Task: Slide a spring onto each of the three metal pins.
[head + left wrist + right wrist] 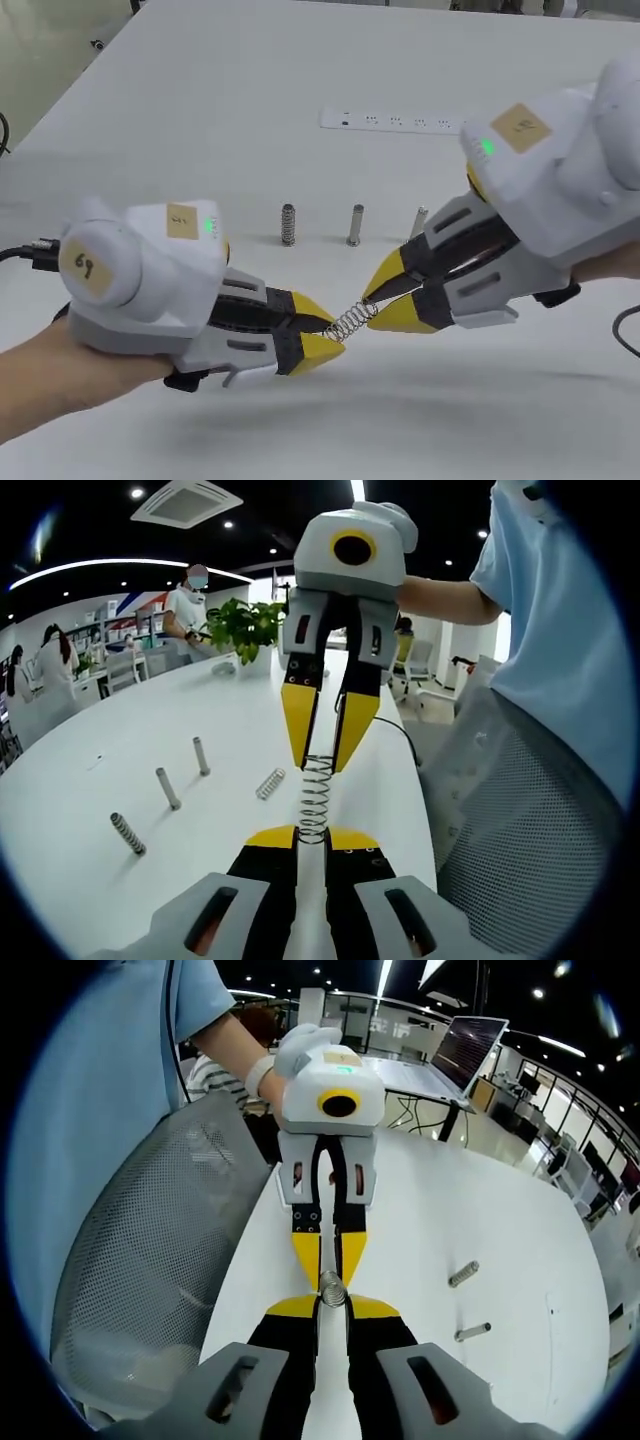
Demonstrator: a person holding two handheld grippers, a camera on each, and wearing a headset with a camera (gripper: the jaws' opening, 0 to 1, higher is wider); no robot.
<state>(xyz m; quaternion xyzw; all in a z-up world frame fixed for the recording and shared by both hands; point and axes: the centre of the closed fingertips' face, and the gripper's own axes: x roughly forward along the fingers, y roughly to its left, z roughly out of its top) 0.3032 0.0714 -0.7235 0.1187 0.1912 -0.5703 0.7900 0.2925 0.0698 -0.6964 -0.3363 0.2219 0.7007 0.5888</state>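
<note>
Because my left gripper [325,338] and right gripper [378,300] each clamp shut on one end of the spring [352,320] at lower centre of the frame, any pull apart could stretch it or snap it loose.

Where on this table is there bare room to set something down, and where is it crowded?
Bare table lies wide between the power strip and the pins, and along the near edge below both grippers. Crowded: where left gripper and right gripper pinch the spring.
</note>
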